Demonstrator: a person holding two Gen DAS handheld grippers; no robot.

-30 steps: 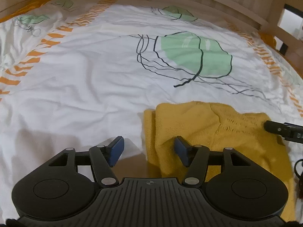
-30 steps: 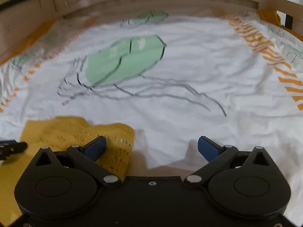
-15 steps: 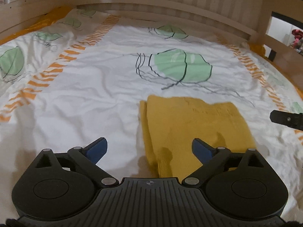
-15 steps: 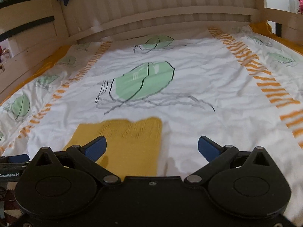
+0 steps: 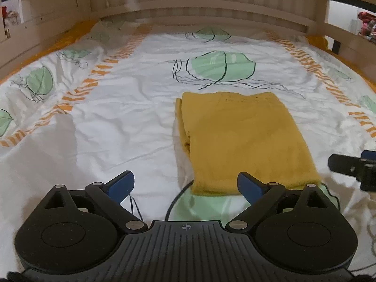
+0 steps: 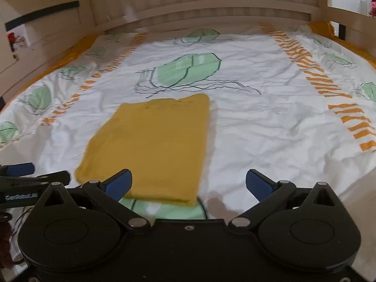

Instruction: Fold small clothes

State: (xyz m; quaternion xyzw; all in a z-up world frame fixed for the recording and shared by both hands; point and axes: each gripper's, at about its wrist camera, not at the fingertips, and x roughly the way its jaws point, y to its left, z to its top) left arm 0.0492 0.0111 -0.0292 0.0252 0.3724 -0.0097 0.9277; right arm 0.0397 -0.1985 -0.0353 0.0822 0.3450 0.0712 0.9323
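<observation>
Both grippers withdrew; yellow garment lies folded.

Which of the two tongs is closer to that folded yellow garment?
It is hard to call. The left tongs hang open off the yellow garment's near left corner; the right tongs hang open off its near right corner. Neither touches it.

Left gripper: jaws spread wide, holding nothing. Right gripper: jaws spread wide, holding nothing. Both grippers are level, side by side, pointing forward.
</observation>
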